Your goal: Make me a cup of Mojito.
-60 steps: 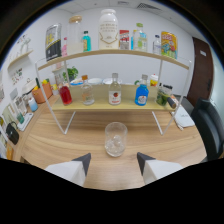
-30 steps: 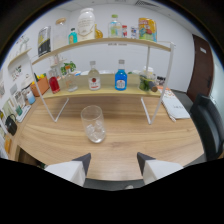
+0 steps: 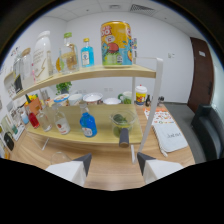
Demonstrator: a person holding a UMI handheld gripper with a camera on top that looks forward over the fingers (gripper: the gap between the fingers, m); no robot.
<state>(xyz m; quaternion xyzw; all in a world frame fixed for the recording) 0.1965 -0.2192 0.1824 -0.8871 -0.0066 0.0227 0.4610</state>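
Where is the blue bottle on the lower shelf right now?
In the gripper view, the blue bottle stands on the lower shelf, just beyond the open fingers, between a red-labelled clear bottle and a glass bowl.

Even, bright indoor lighting came from ceiling panels (image 3: 142, 7) overhead; shadows under the shelf (image 3: 95, 75) were soft and faint. Strong wide-angle distortion bowed the shelf boards and upright, and a black vignette ringed the view. Mild overall blur softened labels, with pale glare on the white wall (image 3: 172, 45)
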